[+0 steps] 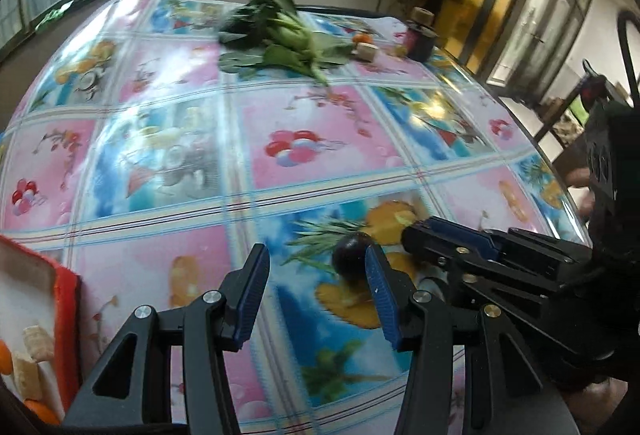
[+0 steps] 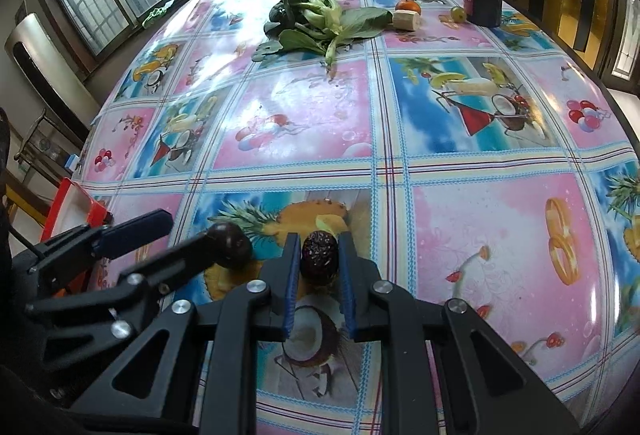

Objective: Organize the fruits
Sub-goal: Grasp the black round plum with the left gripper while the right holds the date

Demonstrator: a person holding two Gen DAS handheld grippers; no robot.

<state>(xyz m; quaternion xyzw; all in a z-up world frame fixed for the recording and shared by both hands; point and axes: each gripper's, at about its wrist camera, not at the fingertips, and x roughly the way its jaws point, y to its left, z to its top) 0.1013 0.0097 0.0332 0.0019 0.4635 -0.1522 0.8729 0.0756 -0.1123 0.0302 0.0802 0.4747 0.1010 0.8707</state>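
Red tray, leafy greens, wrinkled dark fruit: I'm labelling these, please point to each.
red tray point(image 1: 66, 299), left wrist view, its right wall.
leafy greens point(image 2: 316, 23), right wrist view, pale stems.
wrinkled dark fruit point(image 2: 319, 257), right wrist view, its top.

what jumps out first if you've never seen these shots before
The loud pink-and-blue fruit-print tablecloth fills both views. At the near edge, the right gripper is shut on a dark wrinkled fruit, with the open left gripper beside a smooth dark round fruit. At the far side lies a bunch of leafy greens.

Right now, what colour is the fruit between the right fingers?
Dark reddish-brown fruit, seen best in the right wrist view.
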